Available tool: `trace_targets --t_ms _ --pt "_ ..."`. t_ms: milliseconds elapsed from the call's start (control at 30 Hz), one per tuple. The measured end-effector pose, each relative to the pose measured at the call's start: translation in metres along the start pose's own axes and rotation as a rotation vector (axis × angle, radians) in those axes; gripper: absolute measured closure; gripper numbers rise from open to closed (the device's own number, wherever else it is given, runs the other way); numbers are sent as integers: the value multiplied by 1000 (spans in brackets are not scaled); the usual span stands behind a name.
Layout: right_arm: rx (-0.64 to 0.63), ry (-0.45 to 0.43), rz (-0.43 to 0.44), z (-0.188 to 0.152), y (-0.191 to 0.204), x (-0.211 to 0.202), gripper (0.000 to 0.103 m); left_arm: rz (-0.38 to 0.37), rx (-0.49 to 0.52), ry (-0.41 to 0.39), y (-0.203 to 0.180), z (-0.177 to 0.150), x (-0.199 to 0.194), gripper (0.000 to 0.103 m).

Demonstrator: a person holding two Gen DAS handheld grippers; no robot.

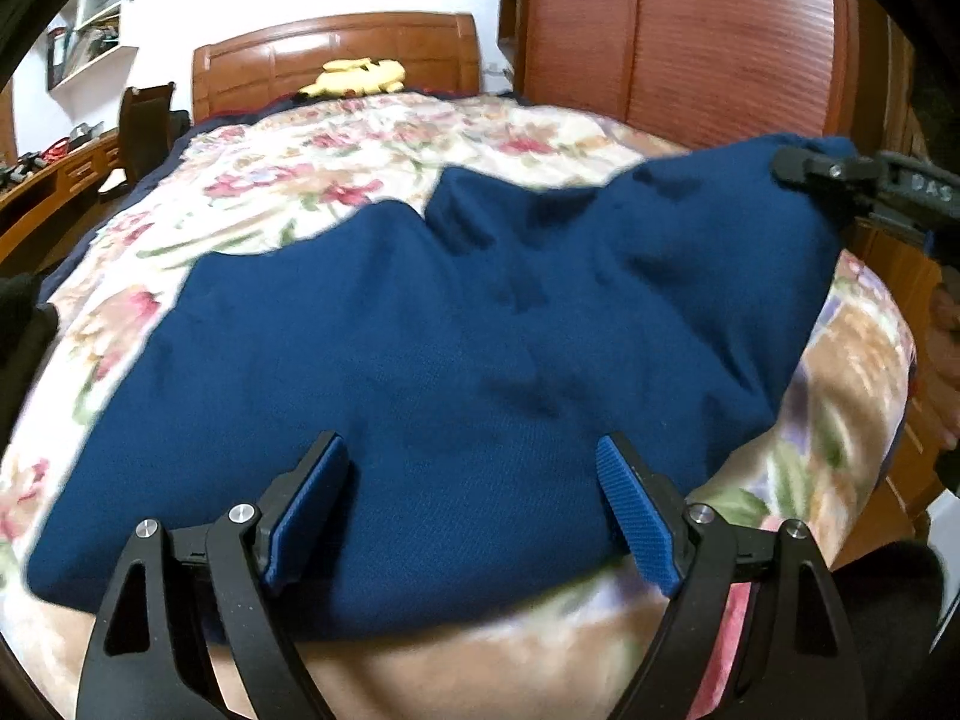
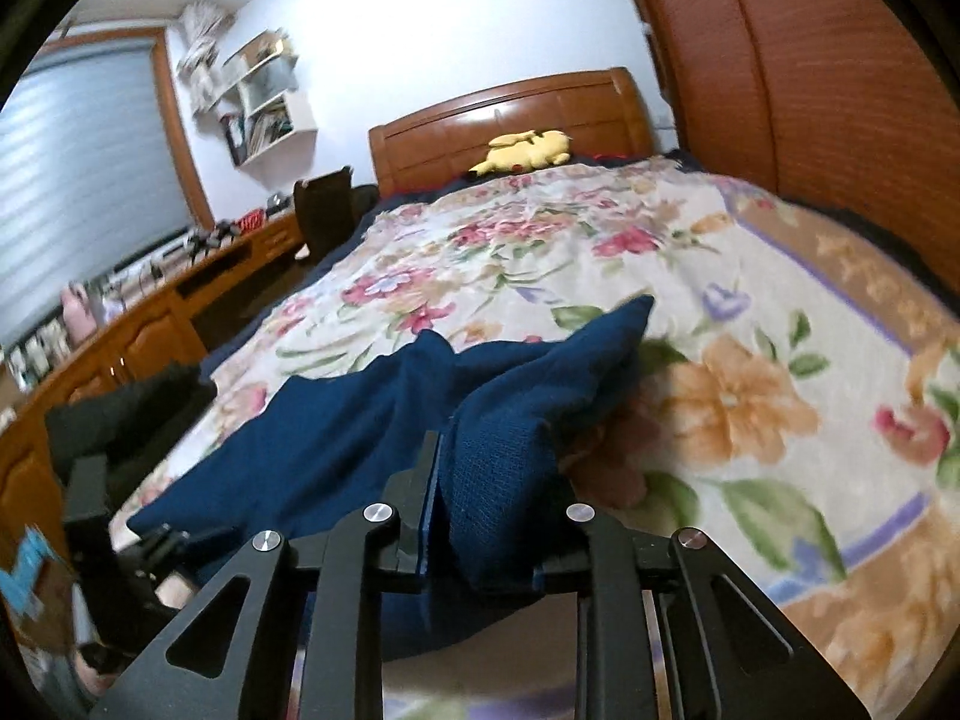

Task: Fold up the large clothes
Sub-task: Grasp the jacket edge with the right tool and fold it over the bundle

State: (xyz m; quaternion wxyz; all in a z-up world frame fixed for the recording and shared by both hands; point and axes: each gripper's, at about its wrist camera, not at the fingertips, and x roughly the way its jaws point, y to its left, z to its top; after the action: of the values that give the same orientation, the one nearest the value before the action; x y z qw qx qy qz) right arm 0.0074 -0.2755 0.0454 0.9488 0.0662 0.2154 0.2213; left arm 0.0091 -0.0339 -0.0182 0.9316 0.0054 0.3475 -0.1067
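The navy garment lies spread near the bed's foot edge; the right gripper pinches its right-hand corner, lifting it for folding, while the left gripper hovers wide open, holding nothing

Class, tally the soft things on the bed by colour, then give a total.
Navy blue: 1, the garment, pinched by the right claw, with the left claw open over it
Yellow: 1, the plush toy
Floral: 1, the bedspread
Total: 3
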Motion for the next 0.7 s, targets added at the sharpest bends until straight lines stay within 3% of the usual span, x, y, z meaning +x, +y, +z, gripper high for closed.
trace_targets --t_ms 367,500,700 --pt "-216 -9 80 25 102 24 88 62 -62 -108 68 -2 -76 17" --pt "-259 -4 146 25 143 41 93 101 -76 -128 94 -8 -95 17" --pt "-277 73 283 7 198 87 94 158 -111 -135 133 -19 -108 17"
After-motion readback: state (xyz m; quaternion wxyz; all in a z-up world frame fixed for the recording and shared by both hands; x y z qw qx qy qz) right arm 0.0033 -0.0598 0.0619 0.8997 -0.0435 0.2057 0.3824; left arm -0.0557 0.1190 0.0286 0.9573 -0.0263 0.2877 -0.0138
